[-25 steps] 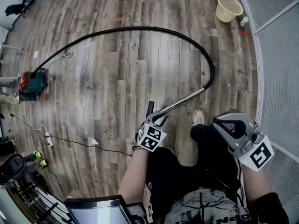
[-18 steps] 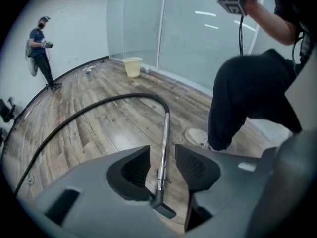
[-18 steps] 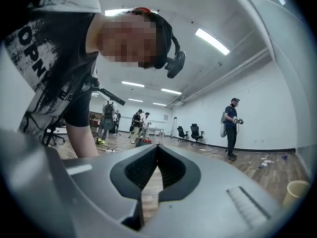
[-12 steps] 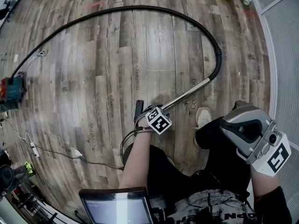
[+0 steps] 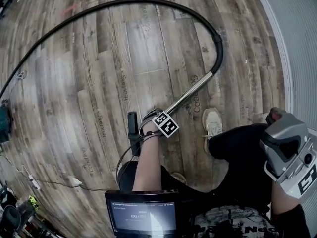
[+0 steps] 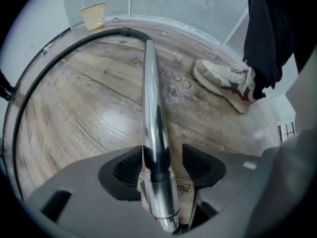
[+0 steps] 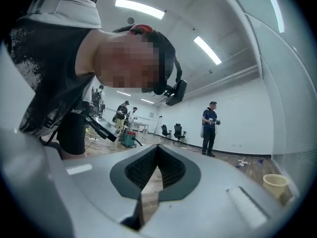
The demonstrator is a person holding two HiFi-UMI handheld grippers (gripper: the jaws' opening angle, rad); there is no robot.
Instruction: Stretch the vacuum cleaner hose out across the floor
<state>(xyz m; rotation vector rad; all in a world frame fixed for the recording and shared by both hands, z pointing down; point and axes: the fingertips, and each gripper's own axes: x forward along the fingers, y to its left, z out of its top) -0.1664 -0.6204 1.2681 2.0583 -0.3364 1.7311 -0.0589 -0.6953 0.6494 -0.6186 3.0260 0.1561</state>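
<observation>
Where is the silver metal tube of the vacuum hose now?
Head view, centre: the silver metal tube runs over the wooden floor, left of the white sneaker, its near end between the jaws of the left gripper, which have just been opening.

floor [image 5: 89, 108]: grey-brown wood planks | walls [image 7: 247, 123]: white | ceiling: strip lights [image 7: 138, 8] | office chairs [image 7: 171, 131] by far wall

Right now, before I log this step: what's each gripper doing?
Left gripper: open, jaws have just been opening, metal wand between them, unclamped.
Right gripper: shut, holding nothing.
</observation>
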